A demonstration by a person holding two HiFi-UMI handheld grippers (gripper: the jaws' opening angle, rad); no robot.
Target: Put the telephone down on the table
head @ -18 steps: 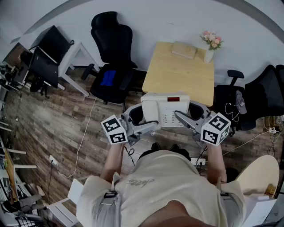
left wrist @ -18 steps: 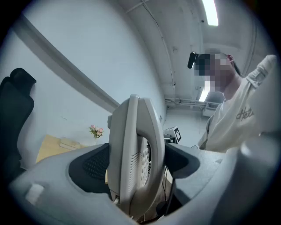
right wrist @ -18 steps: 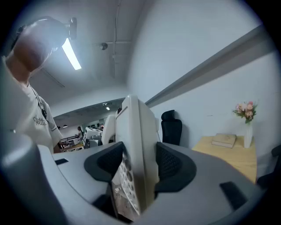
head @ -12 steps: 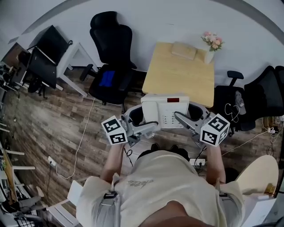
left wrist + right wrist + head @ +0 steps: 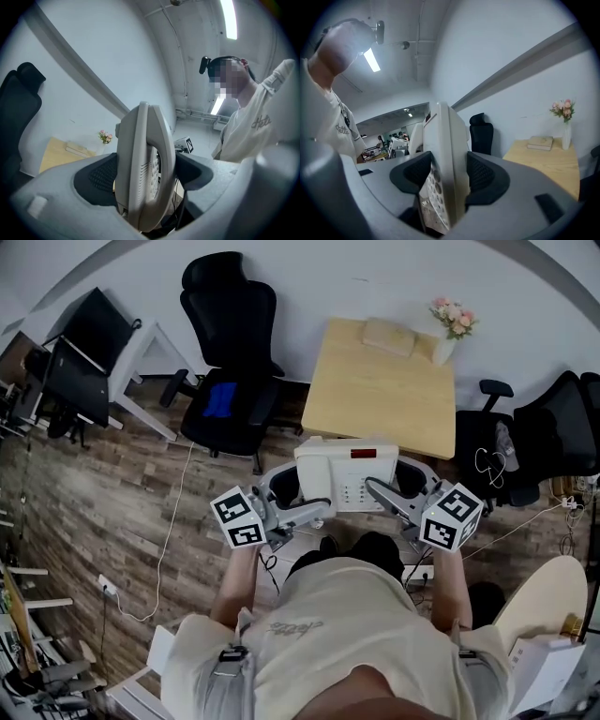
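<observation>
- Wood-plank floor (image 5: pixel 112 484): runs under everything in the head view
- Table (image 5: pixel 380 399): pale wooden top, standing against the white wall ahead of me
- Black office chair (image 5: pixel 230 343): just left of the table, with something blue on its seat
- Telephone (image 5: pixel 347 470): white desk set with the handset on its cradle, a keypad and a red display strip. I hold it up in the air at the table's near edge, between my two tools; it is not resting on the top
- My left gripper (image 5: pixel 302 495): jaws spread wide and clamped on the telephone's handset side. In the left gripper view both dark pads press against it
- My right gripper (image 5: pixel 398 486): likewise clenched, on the telephone's opposite edge, with the keypad facing one pad
- Flat tan book (image 5: pixel 389 337): lies at the table's far edge
- White vase (image 5: pixel 442 351) of pink flowers: upright at the far right corner, just beside the book
</observation>
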